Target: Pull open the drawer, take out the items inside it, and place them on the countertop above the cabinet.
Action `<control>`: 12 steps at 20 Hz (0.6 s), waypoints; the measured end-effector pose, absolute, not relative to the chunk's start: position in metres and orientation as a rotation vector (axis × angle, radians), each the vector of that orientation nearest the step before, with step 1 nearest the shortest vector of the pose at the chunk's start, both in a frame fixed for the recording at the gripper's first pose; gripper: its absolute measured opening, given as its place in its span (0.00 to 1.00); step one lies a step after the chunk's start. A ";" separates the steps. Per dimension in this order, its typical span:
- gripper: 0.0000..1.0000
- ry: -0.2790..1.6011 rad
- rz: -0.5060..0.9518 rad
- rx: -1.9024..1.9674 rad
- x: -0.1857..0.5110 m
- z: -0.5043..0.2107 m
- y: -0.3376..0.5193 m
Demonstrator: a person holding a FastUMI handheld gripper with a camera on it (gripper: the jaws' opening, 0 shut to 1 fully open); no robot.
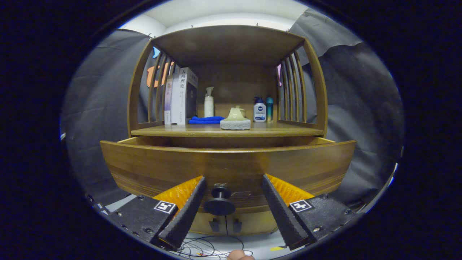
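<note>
Drawer [227,164] stands pulled out, knob [220,200] between your spread gripper [234,187] fingers, untouched. Next, reach inside; contents are hidden.

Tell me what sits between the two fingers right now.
In the gripper view, the black drawer knob sits between the open gripper's fingers, touching neither. Behind it is the pulled-out drawer front.
</note>
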State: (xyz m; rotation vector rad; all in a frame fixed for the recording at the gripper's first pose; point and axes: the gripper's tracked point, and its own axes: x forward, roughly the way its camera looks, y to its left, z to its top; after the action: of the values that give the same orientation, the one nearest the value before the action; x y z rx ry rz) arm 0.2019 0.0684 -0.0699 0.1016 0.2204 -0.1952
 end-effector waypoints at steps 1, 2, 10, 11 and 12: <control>1.00 0.222 -0.197 0.105 0.207 -0.070 0.068; 1.00 0.228 -0.198 0.111 0.212 -0.071 0.068; 1.00 0.237 -0.193 0.160 0.254 -0.073 0.061; 1.00 0.233 -0.193 0.161 0.258 -0.073 0.061; 1.00 0.231 -0.193 0.164 0.263 -0.073 0.060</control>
State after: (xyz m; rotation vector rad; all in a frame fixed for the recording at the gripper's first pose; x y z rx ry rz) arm 0.2635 0.0600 -0.0732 0.1644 0.2306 -0.1930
